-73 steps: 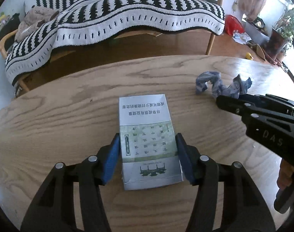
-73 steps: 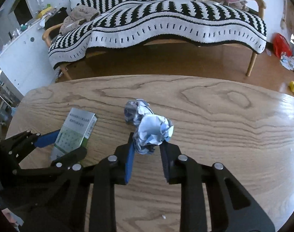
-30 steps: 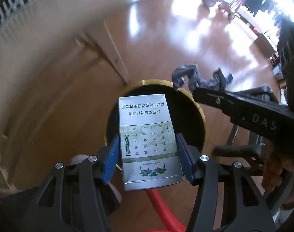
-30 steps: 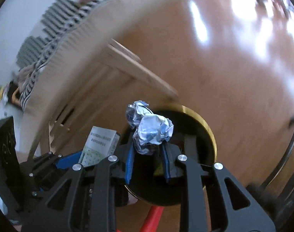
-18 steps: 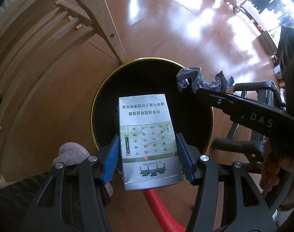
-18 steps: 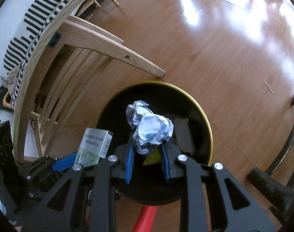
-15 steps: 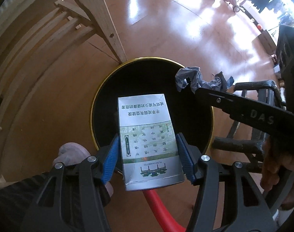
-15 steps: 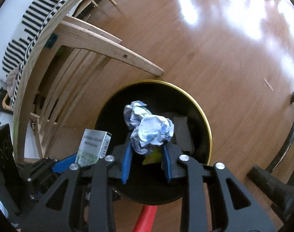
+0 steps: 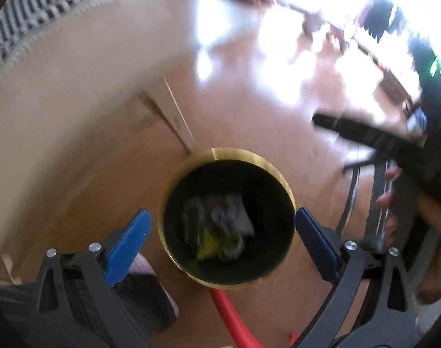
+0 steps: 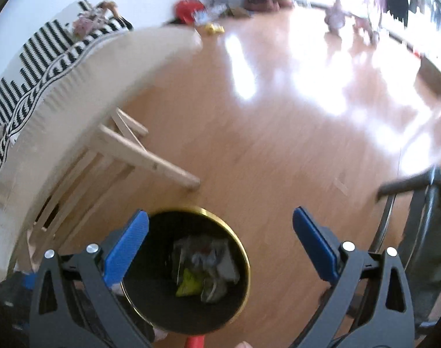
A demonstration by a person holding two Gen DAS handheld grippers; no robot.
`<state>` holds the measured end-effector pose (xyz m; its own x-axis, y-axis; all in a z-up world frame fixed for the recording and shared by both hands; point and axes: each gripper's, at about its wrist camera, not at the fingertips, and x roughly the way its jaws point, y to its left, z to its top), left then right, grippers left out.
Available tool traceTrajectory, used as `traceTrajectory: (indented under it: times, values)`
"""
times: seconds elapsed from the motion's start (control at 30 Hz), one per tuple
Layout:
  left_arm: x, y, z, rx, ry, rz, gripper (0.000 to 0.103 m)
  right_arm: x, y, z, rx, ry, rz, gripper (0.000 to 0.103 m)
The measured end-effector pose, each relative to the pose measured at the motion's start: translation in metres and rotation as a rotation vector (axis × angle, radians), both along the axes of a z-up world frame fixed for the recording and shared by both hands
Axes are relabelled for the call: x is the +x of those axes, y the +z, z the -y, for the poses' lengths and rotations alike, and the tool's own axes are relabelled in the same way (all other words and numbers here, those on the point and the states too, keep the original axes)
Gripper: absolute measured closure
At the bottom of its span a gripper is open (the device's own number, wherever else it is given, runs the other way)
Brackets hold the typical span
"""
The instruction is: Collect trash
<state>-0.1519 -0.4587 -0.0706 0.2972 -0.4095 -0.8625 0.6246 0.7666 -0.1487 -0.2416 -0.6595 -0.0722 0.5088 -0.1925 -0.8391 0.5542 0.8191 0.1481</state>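
A black bin with a gold rim (image 9: 278, 174) (image 10: 237, 240) stands on the wooden floor below both grippers. Blurred trash (image 9: 220, 217) (image 10: 206, 264) lies at its bottom: pale paper and something yellow-green. My left gripper (image 9: 223, 226) hangs above the bin, its jaws opening wide, with nothing between the blue pads (image 9: 127, 243). My right gripper (image 10: 220, 226) is also opening wide and empty, and the bin sits under its left pad (image 10: 127, 246). In the left wrist view the right gripper's black body (image 9: 394, 145) is a blur at upper right, held by a hand (image 9: 423, 217).
A pale wooden table (image 10: 61, 101) with slanted legs (image 10: 150, 165) stands left of the bin. A black metal chair frame (image 10: 423, 203) stands to the right. A red tube (image 9: 234, 319) lies in front of the bin. A person's foot (image 9: 150, 284) is near its left side.
Both grippers opened and let go: the cigarette pack and the crumpled paper ball are gone from the jaws. Both hands rose, so the bin looks smaller and lower.
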Motion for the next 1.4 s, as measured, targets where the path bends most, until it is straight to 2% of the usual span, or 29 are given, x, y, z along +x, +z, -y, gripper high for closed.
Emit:
traceTrajectory:
  times: [0.1,0.17,0.33,0.37,0.43,0.53,0.6,0.7,0.73,0.77,0.8,0.83,0.87,0.97,1.2,1.4]
  values:
    - [0.029,0.054,-0.032,-0.064,0.081,0.121,0.006,0.035,0.037,-0.029,-0.065,0.076,0.071,0.007]
    - [0.055,0.085,-0.067,-0.063,0.186,0.216,0.006,0.067,0.063,-0.058,-0.088,0.149,0.144,0.007]
    - [0.124,0.118,-0.160,-0.003,0.448,0.351,0.006,0.158,0.093,-0.138,-0.081,0.329,0.238,0.007]
    - [0.135,0.119,-0.177,0.017,0.501,0.373,0.006,0.187,0.096,-0.163,-0.066,0.366,0.249,0.007]
    - [0.162,0.116,-0.217,0.050,0.615,0.404,0.006,0.217,0.100,-0.194,-0.057,0.406,0.270,0.007]
    - [0.188,0.106,-0.262,0.066,0.709,0.407,0.006,0.269,0.095,-0.249,-0.062,0.438,0.275,0.007]
    - [0.207,0.091,-0.292,0.093,0.775,0.418,0.006,0.301,0.085,-0.282,-0.045,0.423,0.254,0.007]
    - [0.214,0.062,-0.333,0.134,0.905,0.445,0.006,0.319,0.072,-0.320,-0.013,0.421,0.251,0.007]
    - [0.217,0.053,-0.342,0.149,0.924,0.434,0.006,0.320,0.069,-0.331,-0.024,0.433,0.259,0.007]
    - [0.227,0.043,-0.351,0.177,0.927,0.347,0.006,0.322,0.062,-0.346,-0.054,0.458,0.256,0.007]
    - [0.228,0.044,-0.357,0.156,0.918,0.310,0.006,0.325,0.055,-0.358,-0.078,0.487,0.233,0.007]
    - [0.231,0.048,-0.365,0.087,0.917,0.306,0.006,0.323,0.048,-0.365,-0.082,0.515,0.209,0.007]
    - [0.232,0.053,-0.368,0.063,0.929,0.327,0.006,0.329,0.042,-0.376,-0.078,0.557,0.181,0.007]
    - [0.231,0.059,-0.376,0.078,0.931,0.377,0.006,0.338,0.036,-0.391,-0.107,0.598,0.148,0.007]
    - [0.223,0.052,-0.377,0.076,0.875,0.341,0.006,0.335,0.033,-0.399,-0.114,0.618,0.147,0.007]
    - [0.220,0.046,-0.382,0.035,0.897,0.315,0.006,0.326,0.033,-0.393,-0.163,0.618,0.145,0.007]
